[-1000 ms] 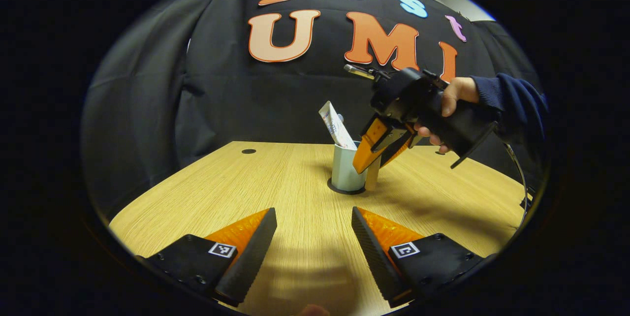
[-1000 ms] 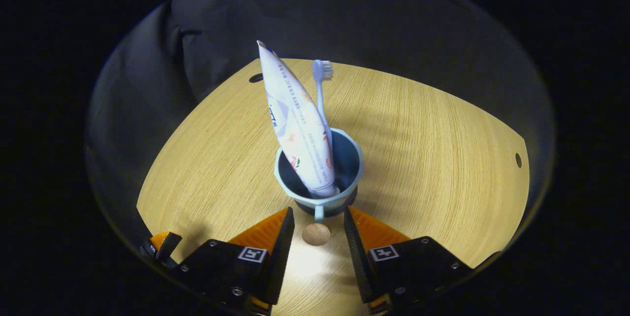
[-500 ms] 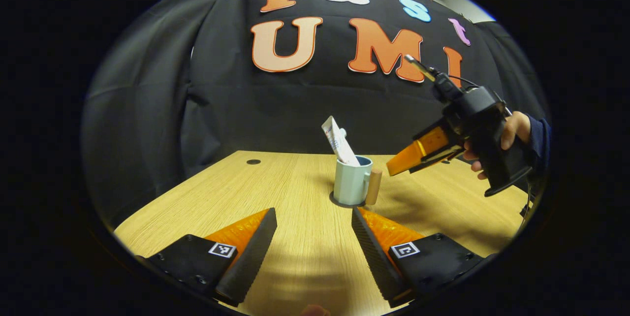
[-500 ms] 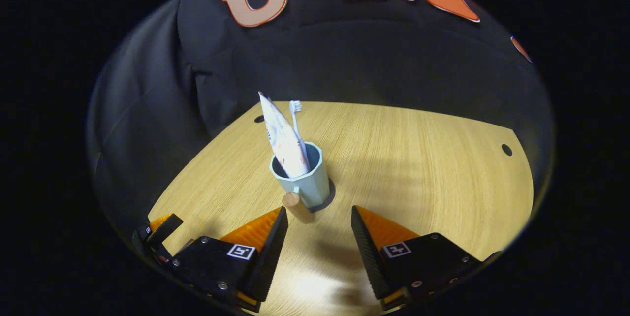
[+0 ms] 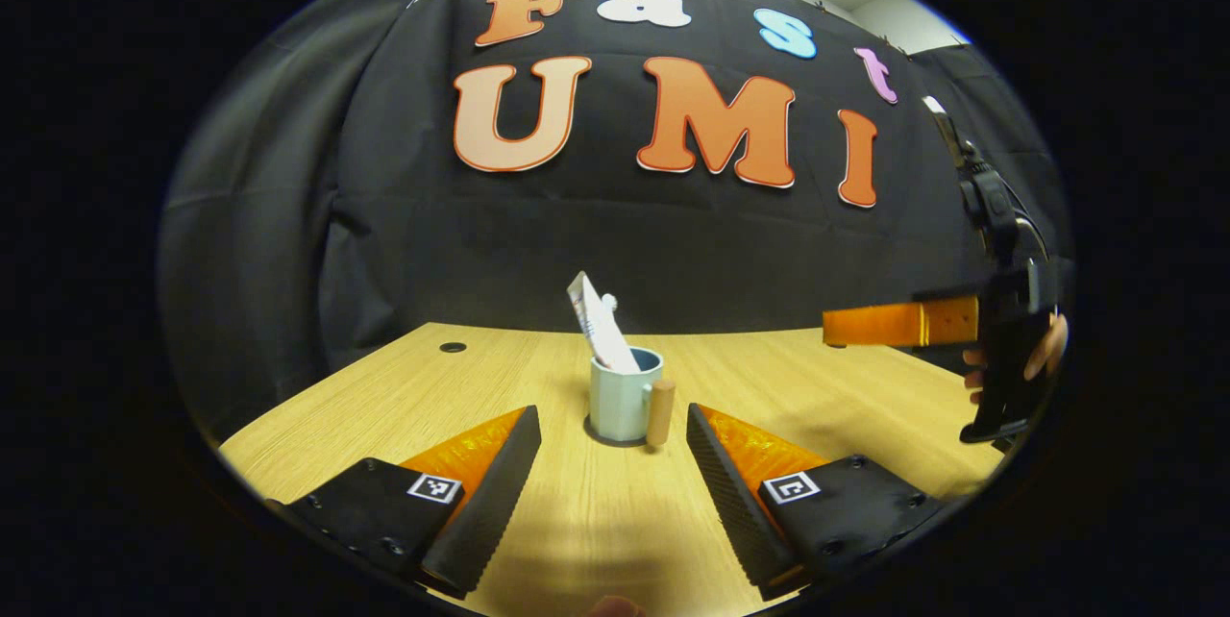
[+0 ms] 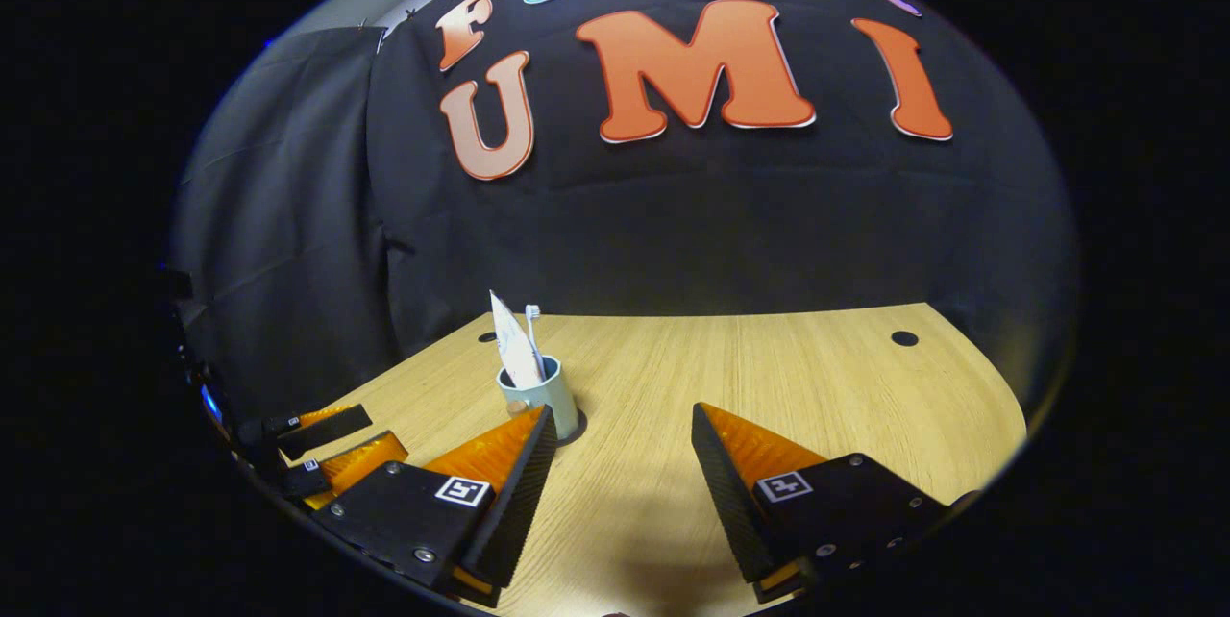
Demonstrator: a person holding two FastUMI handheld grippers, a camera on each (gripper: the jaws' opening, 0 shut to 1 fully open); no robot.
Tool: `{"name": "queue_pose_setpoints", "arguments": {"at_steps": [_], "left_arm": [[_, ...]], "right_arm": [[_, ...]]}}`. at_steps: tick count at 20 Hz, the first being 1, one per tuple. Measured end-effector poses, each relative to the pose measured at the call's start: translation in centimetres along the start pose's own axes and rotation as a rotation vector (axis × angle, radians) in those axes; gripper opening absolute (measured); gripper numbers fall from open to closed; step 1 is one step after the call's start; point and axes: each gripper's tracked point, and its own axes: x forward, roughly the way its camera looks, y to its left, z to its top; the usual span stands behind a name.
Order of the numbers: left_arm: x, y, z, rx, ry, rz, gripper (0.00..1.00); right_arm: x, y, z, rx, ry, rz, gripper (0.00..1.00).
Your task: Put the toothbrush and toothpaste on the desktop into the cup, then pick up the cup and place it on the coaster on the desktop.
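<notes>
Cup (image 5: 620,398) sitting on coaster (image 5: 615,437) at 12 o'clock of left claw (image 5: 611,463); both claws released, right claw (image 6: 623,473) well apart.

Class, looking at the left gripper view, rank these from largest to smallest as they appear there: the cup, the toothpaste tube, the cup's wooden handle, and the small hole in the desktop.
1. cup
2. toothpaste tube, counting the part above the rim; the rest is hidden inside the cup
3. wooden handle
4. hole in the desktop, which lies farther from the camera, so it may look smaller than it is
</notes>
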Motion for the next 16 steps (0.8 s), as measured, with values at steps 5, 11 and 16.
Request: {"name": "queue_pose_setpoints", "arguments": {"at_steps": [5,11,16], "left_arm": [[-0.3,-2.7,2.4,-0.007,-0.079,-0.013,0.98],[-0.1,-3.0,4.1,0.015,-0.158,0.014,0.98],[0.1,-1.6,4.3,0.023,-0.174,0.046,0.98]], "right_arm": [[-4.4,-4.0,0.6,-0.016,-0.181,-0.093,0.86],[-6.8,-5.6,0.9,-0.089,-0.274,-0.17,0.86],[-6.9,-5.2,0.8,-0.087,-0.307,-0.166,0.86]]}}
